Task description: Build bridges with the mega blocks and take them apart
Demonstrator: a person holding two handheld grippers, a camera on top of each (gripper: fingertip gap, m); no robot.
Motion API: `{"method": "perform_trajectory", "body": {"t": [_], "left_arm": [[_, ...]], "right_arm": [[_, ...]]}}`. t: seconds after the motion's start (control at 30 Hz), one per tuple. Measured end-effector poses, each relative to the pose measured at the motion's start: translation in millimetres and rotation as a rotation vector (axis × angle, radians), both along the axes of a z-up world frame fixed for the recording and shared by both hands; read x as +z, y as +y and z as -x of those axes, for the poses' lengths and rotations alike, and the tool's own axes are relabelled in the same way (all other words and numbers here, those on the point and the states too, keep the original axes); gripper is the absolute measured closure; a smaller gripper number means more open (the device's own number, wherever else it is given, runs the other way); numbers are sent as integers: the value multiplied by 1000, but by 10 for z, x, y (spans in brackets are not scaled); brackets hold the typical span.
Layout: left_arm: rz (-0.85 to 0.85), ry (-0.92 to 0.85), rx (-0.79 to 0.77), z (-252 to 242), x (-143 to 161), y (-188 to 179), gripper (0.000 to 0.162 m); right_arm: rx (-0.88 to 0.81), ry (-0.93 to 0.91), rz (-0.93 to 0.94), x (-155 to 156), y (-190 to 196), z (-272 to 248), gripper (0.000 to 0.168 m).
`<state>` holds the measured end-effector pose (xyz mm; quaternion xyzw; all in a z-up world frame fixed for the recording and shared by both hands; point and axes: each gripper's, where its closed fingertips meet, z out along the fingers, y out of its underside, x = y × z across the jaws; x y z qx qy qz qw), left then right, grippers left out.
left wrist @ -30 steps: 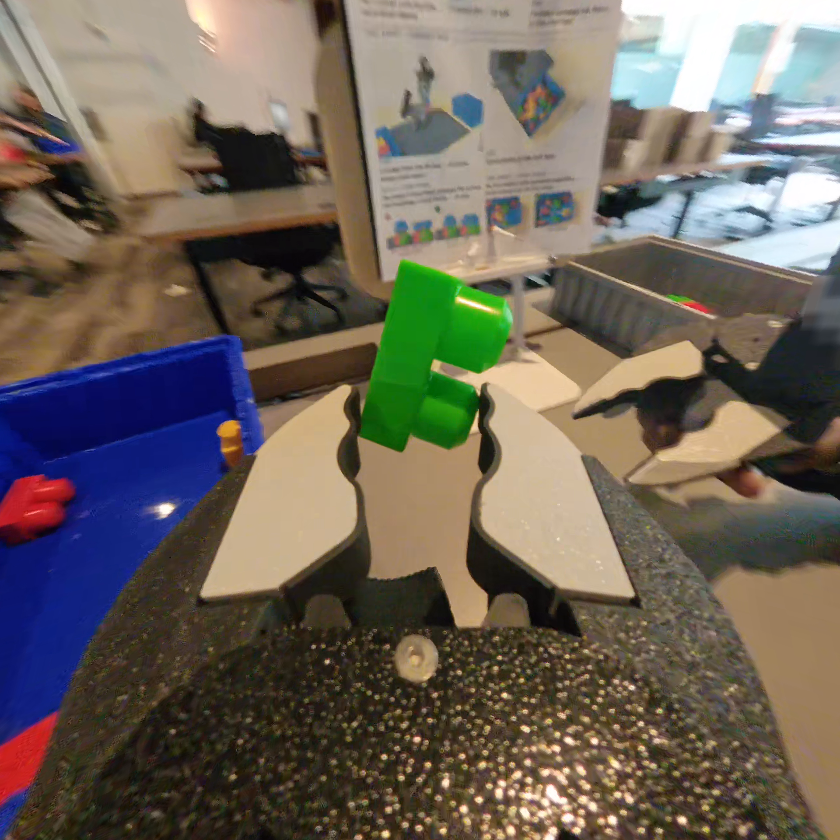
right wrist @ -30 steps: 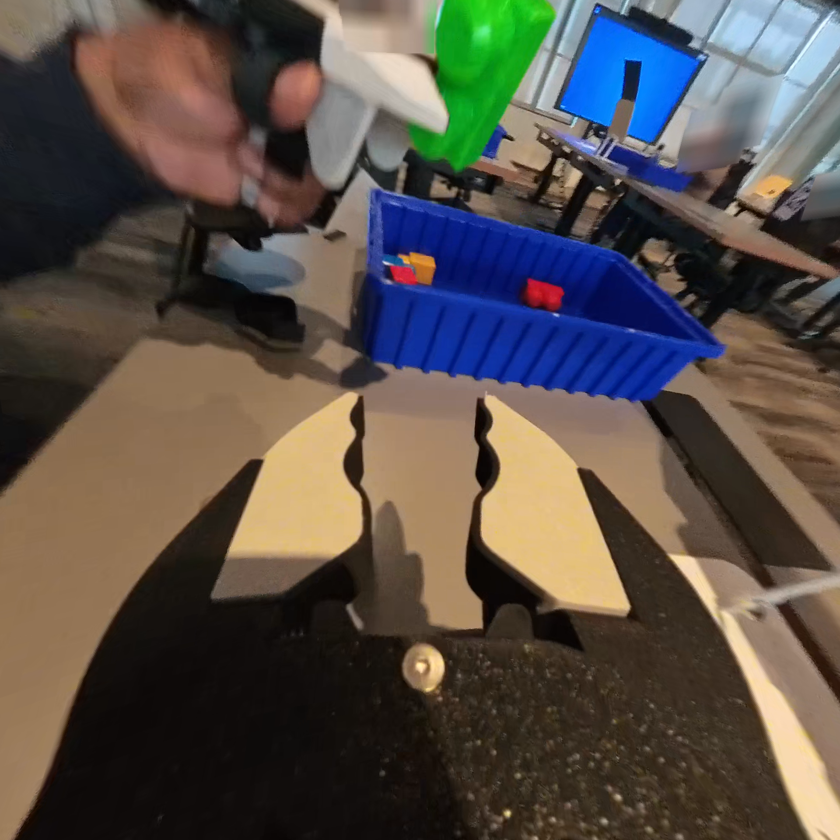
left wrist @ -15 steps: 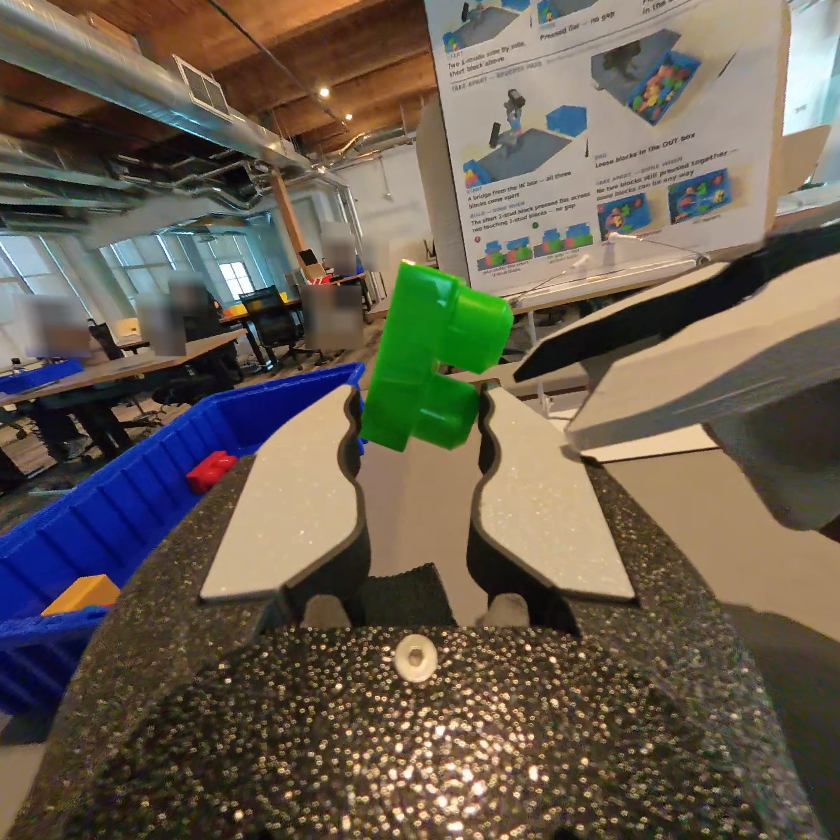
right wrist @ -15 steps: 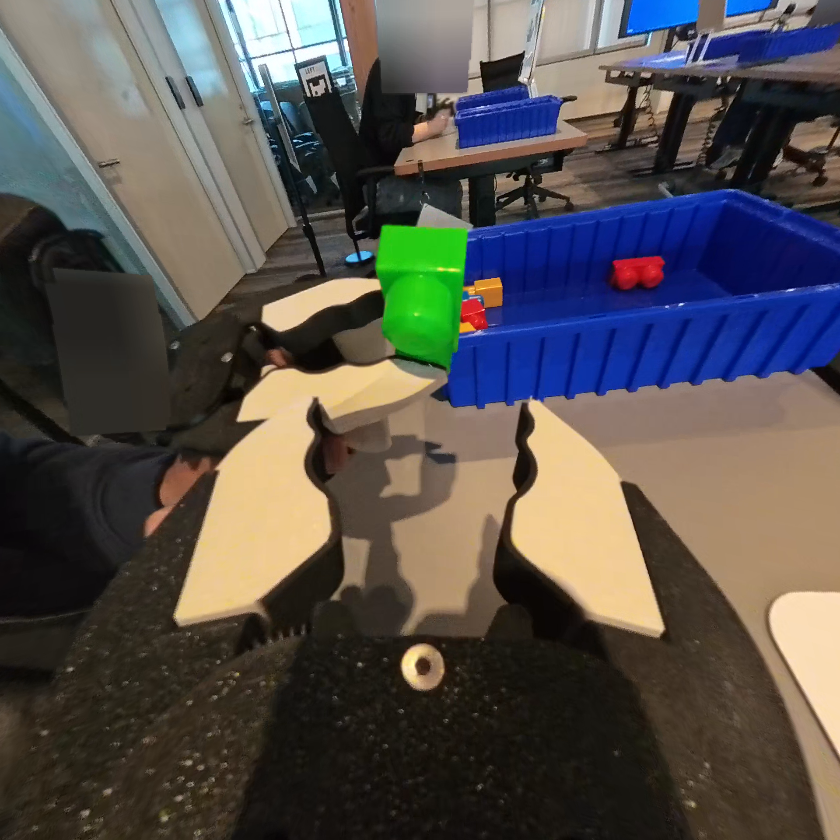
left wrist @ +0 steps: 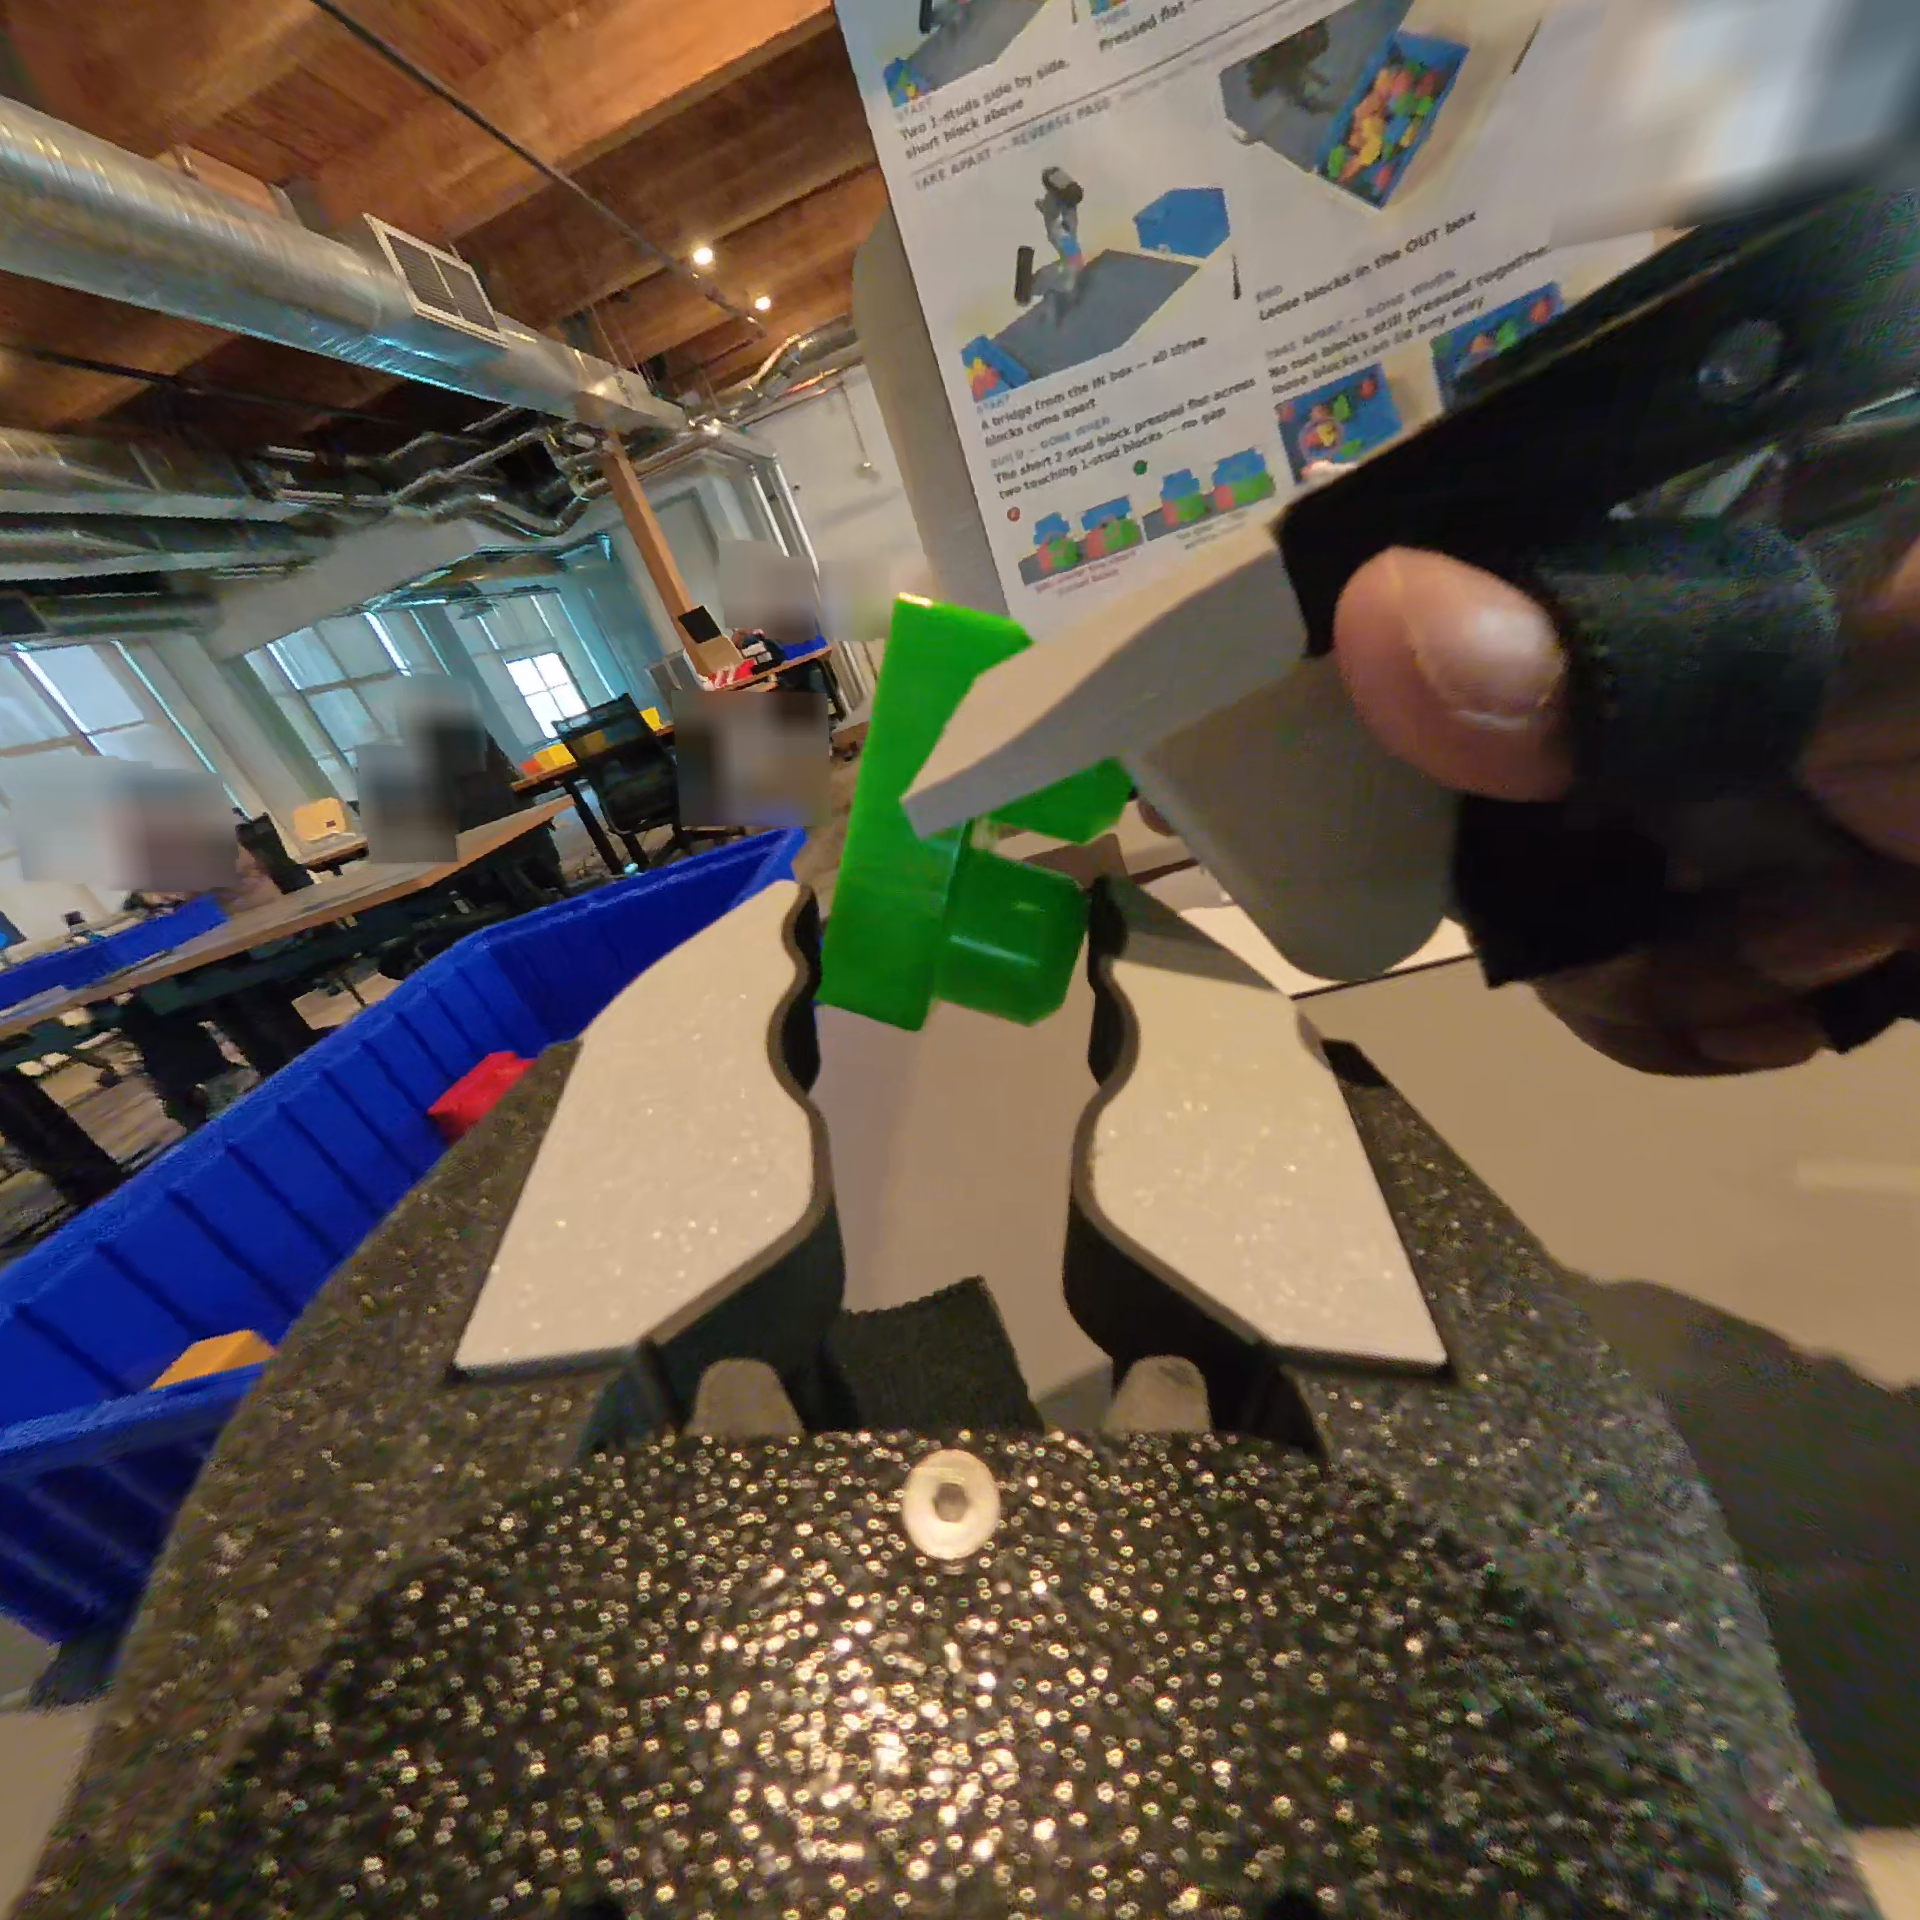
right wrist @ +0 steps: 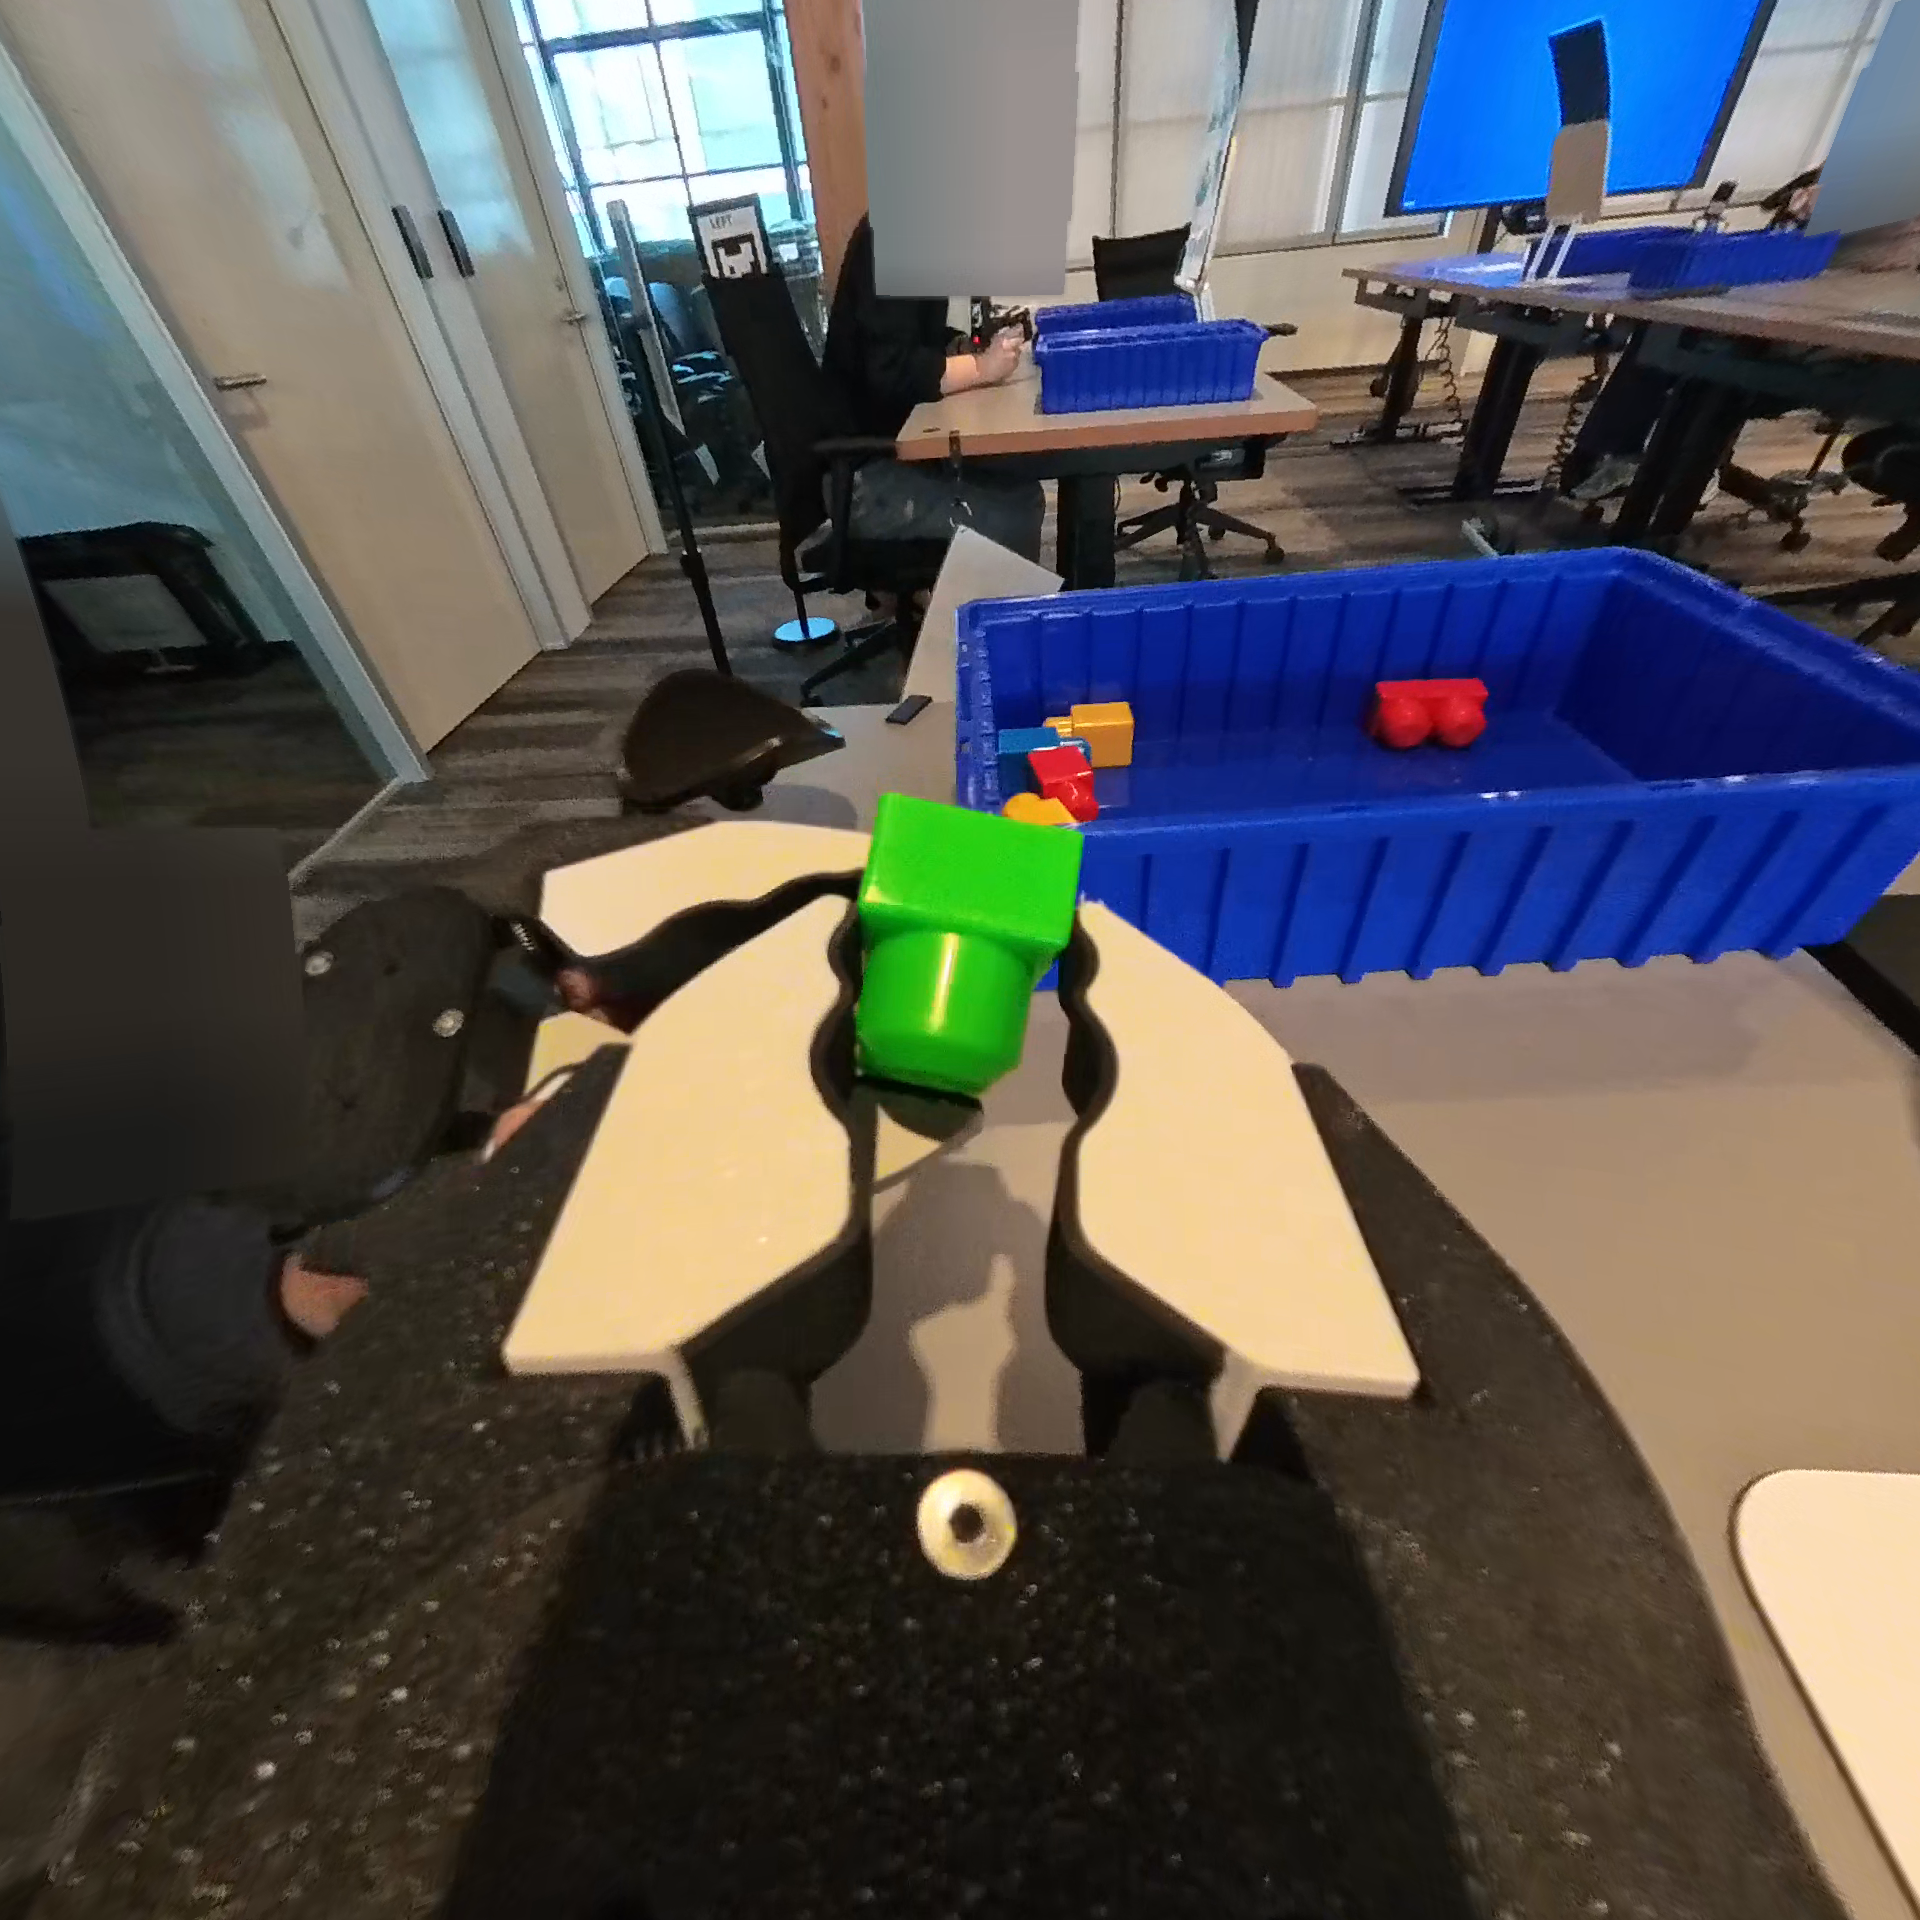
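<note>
A green two-stud mega block point(left wrist: 914, 831) is held off the grey table point(right wrist: 1507, 1143). My left gripper point(left wrist: 948, 920) is shut on its lower end, with the studs pointing right. My right gripper point(right wrist: 961, 940) comes in from the right in the left wrist view point(left wrist: 1039, 821). Its fingers point(left wrist: 1101, 717) straddle the block's upper stud. In the right wrist view that stud point(right wrist: 935, 997) points at the camera between my pads, which have closed onto the block. The left gripper's fingers point(right wrist: 675, 862) show behind it.
A blue bin point(right wrist: 1455, 894) stands on the table behind the block and shows in the left wrist view point(left wrist: 312, 1164). It holds a red block point(right wrist: 1429, 712) and a cluster of blue, red and orange blocks point(right wrist: 1070, 758). A poster point(left wrist: 1195, 312) stands at the back. A white pad point(right wrist: 1849, 1621) lies at the right. My left and right fingertips are right by each other.
The right gripper opened wide, moved in over the green block and narrowed around its upper stud. The left gripper tilted upward and kept its hold on the block.
</note>
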<state>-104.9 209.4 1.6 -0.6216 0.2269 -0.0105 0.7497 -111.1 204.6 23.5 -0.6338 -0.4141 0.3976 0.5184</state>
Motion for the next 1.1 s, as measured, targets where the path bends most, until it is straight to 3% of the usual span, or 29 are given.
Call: {"method": "perform_trajectory", "body": {"t": [0.23, 0.43, 0.6, 0.87, 1.1], "left_arm": [[67, -51, -212, -145, -187, -137, 112], [139, -57, -252, -79, -459, -203, 116], [154, -53, -279, -67, -551, -251, 117], [98, -50, -325, -16, -509, -355, 119], [108, -76, -371, -1, -492, -375, 119]], "right_arm": [[-8, -240, -82, -171, 101, -241, 132], [100, -1004, 102, -889, 258, -1102, 132], [229, -1384, 292, -1469, 142, -1532, 132], [245, -1348, 332, -1791, 160, -1348, 131], [193, -1195, 308, -1824, 196, -1350, 98]]}}
